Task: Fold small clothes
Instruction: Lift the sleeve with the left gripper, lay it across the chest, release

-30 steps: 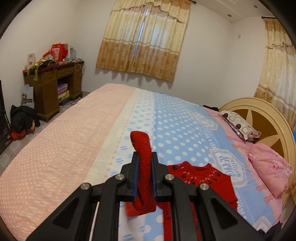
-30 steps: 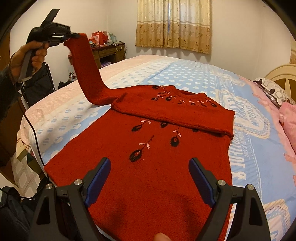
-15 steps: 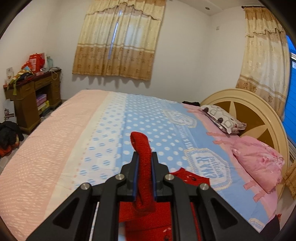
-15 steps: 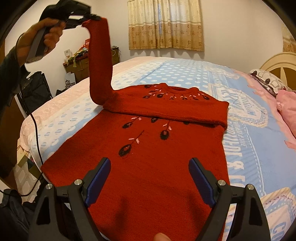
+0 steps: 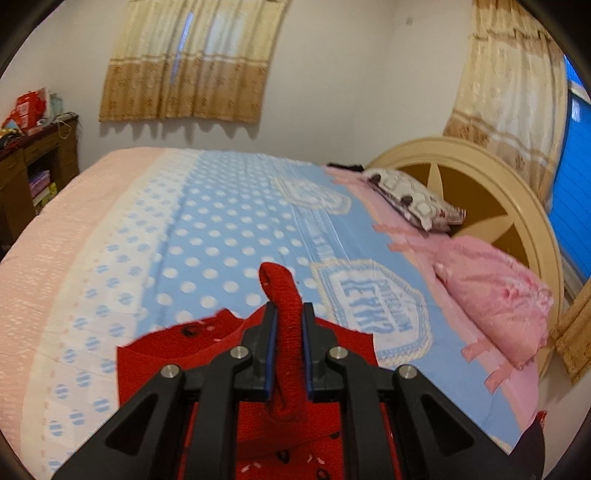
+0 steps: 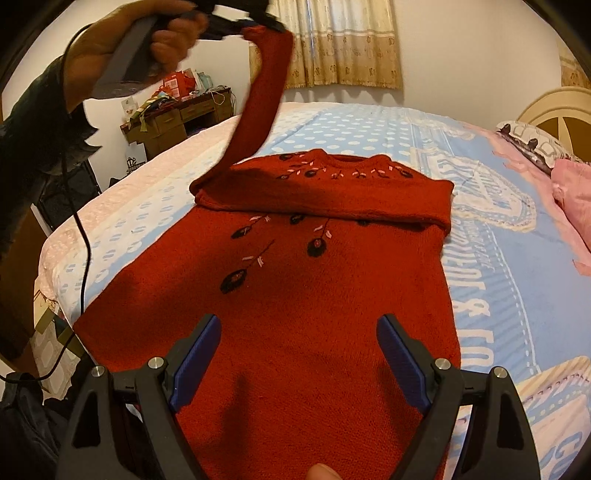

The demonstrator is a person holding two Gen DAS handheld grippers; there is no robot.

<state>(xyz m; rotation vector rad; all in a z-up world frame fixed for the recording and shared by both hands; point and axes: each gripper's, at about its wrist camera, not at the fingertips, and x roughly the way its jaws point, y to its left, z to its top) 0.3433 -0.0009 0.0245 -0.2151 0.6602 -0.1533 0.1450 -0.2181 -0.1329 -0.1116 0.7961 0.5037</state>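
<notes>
While one sweater (image 6: 303,295) lies flat, left gripper (image 5: 289,325) pinches its sleeve (image 6: 264,92) — right gripper (image 6: 299,343) gapes wide, empty.

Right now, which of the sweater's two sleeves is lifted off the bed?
The left sleeve, pinched at its cuff by the left gripper. The other sleeve lies folded flat across the chest.

Dim warm indoor light, fisheye-bent edges — dark vignette corners, slight motion blur

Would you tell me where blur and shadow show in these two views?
Left wrist view: bedspread smeared, clamped sleeve sharper. Right wrist view: left gripper and hand blurred; soft shadows on the sweater near the fingers.
</notes>
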